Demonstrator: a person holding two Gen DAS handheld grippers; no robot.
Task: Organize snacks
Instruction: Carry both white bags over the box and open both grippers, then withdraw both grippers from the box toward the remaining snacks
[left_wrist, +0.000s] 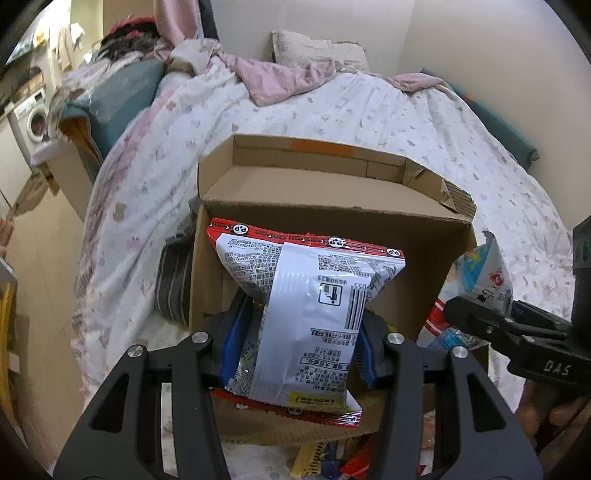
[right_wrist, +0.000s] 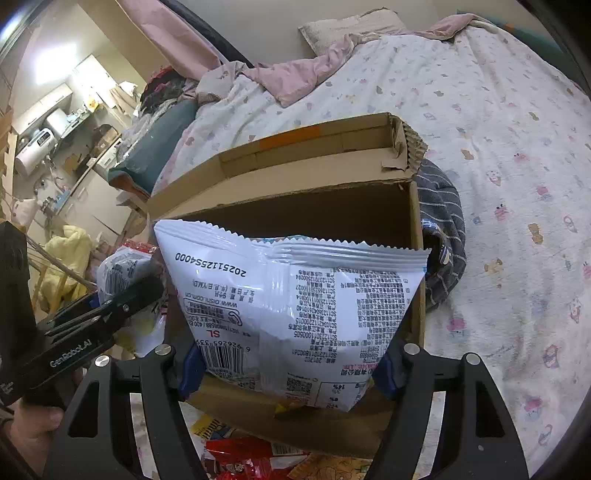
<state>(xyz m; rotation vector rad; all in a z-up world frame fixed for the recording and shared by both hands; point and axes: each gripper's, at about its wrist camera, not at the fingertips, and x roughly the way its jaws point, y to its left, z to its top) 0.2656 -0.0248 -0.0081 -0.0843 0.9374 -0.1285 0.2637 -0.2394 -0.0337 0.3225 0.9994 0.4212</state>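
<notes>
An open cardboard box (left_wrist: 332, 206) lies on the bed, its opening towards me; it also shows in the right wrist view (right_wrist: 295, 199). My left gripper (left_wrist: 299, 343) is shut on a red-edged silver snack bag (left_wrist: 306, 306), held in front of the box opening. My right gripper (right_wrist: 288, 362) is shut on a white snack bag (right_wrist: 295, 306), held before the same box. The right gripper shows at the right edge of the left wrist view (left_wrist: 517, 332), with its bag (left_wrist: 480, 277). The left gripper shows at the left of the right wrist view (right_wrist: 92, 321).
The bed (left_wrist: 406, 118) has a patterned white quilt and a pink blanket (left_wrist: 280, 77). A striped grey cloth (right_wrist: 443, 236) lies beside the box. Several loose snack packs (right_wrist: 251, 458) lie below the box. A washing machine (left_wrist: 33, 118) stands far left.
</notes>
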